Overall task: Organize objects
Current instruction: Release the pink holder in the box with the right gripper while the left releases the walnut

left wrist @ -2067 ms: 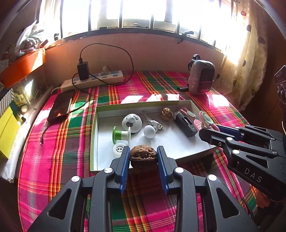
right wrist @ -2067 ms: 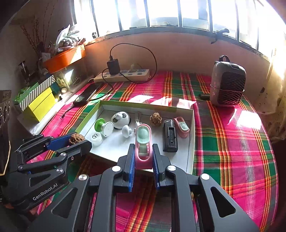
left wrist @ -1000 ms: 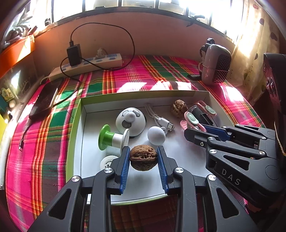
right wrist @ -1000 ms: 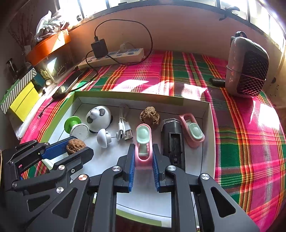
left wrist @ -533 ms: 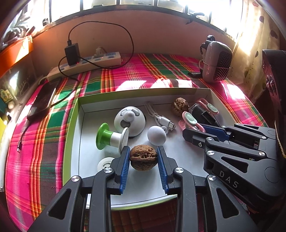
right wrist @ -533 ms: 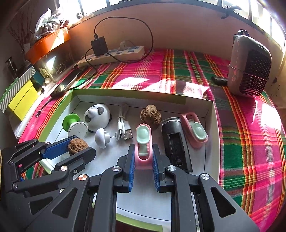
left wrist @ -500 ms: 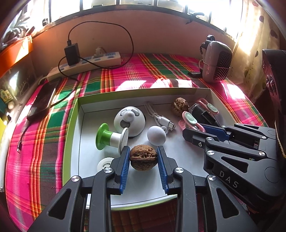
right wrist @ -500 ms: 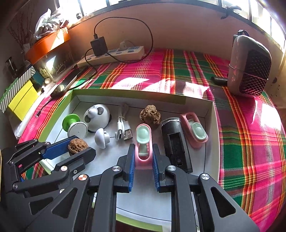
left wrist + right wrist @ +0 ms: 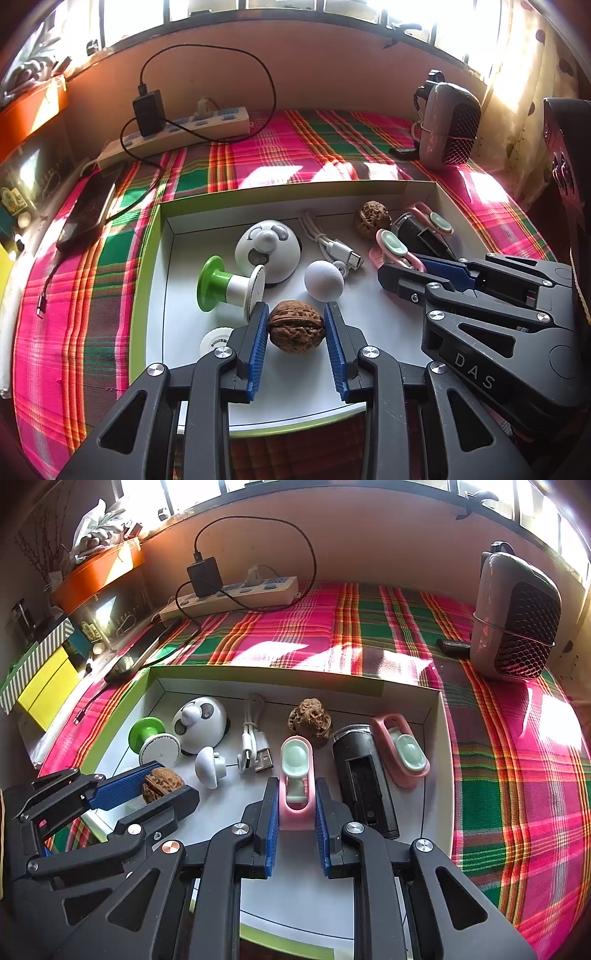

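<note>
The left gripper point(image 9: 296, 328) has its fingers point(image 9: 258, 334) clenched on a walnut point(image 9: 296, 326), the blue pads pressing its two sides. The nut looks to be just above or barely on the white floor of the box point(image 9: 147, 258), near the front edge; contact cannot be told for sure. Just beyond it lie a green-and-white spool point(image 9: 229, 284), a small white disc point(image 9: 216, 341) and a white ball-shaped knob point(image 9: 324, 280).

The right gripper point(image 9: 296, 806) grasps a pink clip with a mint insert point(image 9: 296, 775), fingers tight on its lower end, the clip pointing away over the box floor. Beside it lie a black case point(image 9: 364, 779) and a second pink clip point(image 9: 400, 751); farther back sit a second, rougher walnut point(image 9: 310, 720), a white cable point(image 9: 253, 738) and a panda-faced dome point(image 9: 201, 720). The box rests on a plaid cloth point(image 9: 517, 775) over the worktop, with a small heater point(image 9: 517, 616) and a power strip point(image 9: 236, 592) behind.

Risks from here, as I judge them: the walnut is round and hard, so on release it may roll into the spool or the knob and knock them out of line. The clip is held only at its end; a tilt could let it swing against the black case. The two grippers work close together, so a careless sideways move could make them collide.
</note>
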A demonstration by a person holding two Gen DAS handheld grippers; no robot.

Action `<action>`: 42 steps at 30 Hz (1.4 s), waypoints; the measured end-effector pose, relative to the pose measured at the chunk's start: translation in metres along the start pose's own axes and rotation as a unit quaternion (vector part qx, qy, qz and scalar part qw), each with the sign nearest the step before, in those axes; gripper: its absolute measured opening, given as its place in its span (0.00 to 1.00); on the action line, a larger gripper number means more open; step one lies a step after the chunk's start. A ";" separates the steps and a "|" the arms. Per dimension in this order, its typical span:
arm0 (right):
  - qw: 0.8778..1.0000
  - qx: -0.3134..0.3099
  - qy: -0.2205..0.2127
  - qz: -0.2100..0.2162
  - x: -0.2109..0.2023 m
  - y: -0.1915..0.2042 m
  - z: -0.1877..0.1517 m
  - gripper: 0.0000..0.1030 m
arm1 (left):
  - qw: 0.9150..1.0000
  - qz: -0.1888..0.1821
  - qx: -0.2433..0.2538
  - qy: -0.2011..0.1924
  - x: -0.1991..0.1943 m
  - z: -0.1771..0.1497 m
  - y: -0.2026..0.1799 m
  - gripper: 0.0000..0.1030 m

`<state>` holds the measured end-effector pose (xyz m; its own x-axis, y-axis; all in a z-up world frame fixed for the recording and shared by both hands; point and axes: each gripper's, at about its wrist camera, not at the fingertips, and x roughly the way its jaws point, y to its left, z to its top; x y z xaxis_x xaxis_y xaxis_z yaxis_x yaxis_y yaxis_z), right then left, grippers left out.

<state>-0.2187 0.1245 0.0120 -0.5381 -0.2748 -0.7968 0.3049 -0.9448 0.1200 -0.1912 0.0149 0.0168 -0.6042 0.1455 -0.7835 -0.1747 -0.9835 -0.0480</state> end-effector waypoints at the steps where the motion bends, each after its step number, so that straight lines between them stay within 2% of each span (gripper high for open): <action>1: 1.000 0.000 0.000 0.000 0.000 0.000 0.000 0.18 | 1.000 0.000 0.001 0.000 0.000 0.000 0.000 0.28; 12: 1.000 0.002 -0.001 -0.001 0.000 0.000 -0.001 0.18 | 1.000 0.004 0.002 0.001 0.000 -0.001 0.000 0.28; 26: 1.000 0.000 -0.010 -0.007 -0.009 0.000 -0.002 0.29 | 1.000 0.009 0.001 0.002 -0.003 -0.002 0.001 0.29; 42: 0.999 0.004 -0.035 -0.021 -0.035 0.003 -0.010 0.31 | 0.999 0.023 -0.005 -0.022 -0.035 -0.011 0.000 0.29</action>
<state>-0.1906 0.1329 0.0344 -0.6045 -0.2458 -0.7577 0.2743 -0.9573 0.0917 -0.1614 0.0089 0.0372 -0.6450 0.1045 -0.7570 -0.1382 -0.9902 -0.0189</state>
